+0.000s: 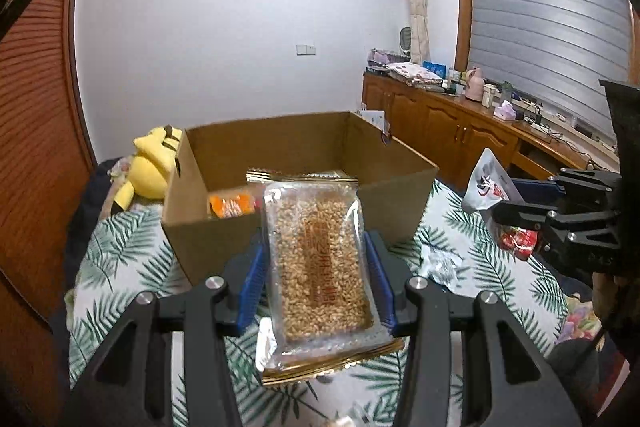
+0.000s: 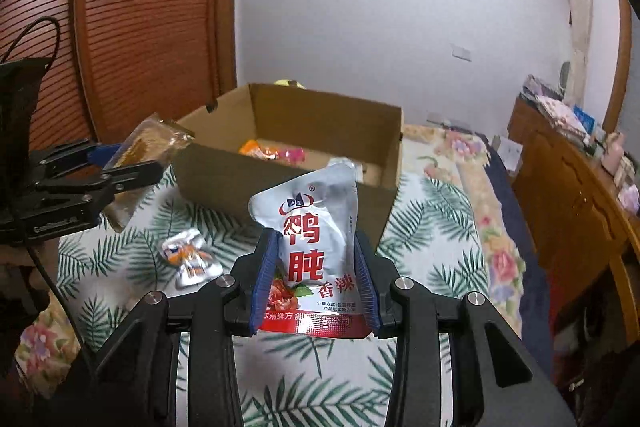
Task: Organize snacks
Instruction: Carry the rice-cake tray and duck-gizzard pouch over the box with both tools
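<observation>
The left claw [image 1: 316, 267] is clenched on a clear plastic packet of brown puffed-grain bar with gold edges [image 1: 318, 259], whose sides are pressed between the two blue pads [image 1: 252, 283]. The packet stands out in front of the claw, and its far end is above the near wall of the open brown cardboard box [image 1: 288, 239]. Inside the box, beyond the claw, lie an orange wrapped snack [image 1: 231, 206] and some other packets.

The right claw [image 2: 316, 275] is grasping a silver and red foil pouch with red Chinese letters [image 2: 314, 247]; the top of the pouch points toward the same box [image 2: 280, 183], just ahead of it. In the box the right wrist view shows orange and pink wrappers [image 2: 276, 153].

To the left of the right claw, a small silver and orange foil packet [image 2: 191, 259] lies on the bed cover with green palm leaf print [image 2: 432, 227]. Left of the box rests a yellow plush toy [image 1: 150, 167]. Far to the right of both claws stands a brown wooden cabinet [image 1: 448, 127] carrying many small things.
</observation>
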Motion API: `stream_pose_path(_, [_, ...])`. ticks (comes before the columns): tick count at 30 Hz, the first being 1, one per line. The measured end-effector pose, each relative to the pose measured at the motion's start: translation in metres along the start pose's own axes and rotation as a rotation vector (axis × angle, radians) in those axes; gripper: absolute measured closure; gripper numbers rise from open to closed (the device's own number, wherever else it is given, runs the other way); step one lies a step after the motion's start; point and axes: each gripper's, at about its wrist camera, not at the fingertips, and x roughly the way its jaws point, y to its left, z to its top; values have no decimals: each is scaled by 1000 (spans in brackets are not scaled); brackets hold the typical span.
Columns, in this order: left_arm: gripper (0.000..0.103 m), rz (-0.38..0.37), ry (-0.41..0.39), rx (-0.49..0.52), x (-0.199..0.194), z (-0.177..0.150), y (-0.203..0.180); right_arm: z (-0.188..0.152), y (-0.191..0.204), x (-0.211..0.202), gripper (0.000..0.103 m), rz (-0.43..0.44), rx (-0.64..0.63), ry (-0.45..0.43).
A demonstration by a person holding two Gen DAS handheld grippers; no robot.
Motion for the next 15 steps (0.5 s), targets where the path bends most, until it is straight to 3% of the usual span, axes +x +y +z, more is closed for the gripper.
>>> stream_pose_path(15, [57, 3, -5, -17, 50, 44, 29, 34, -2, 24, 65, 9, -24, -28])
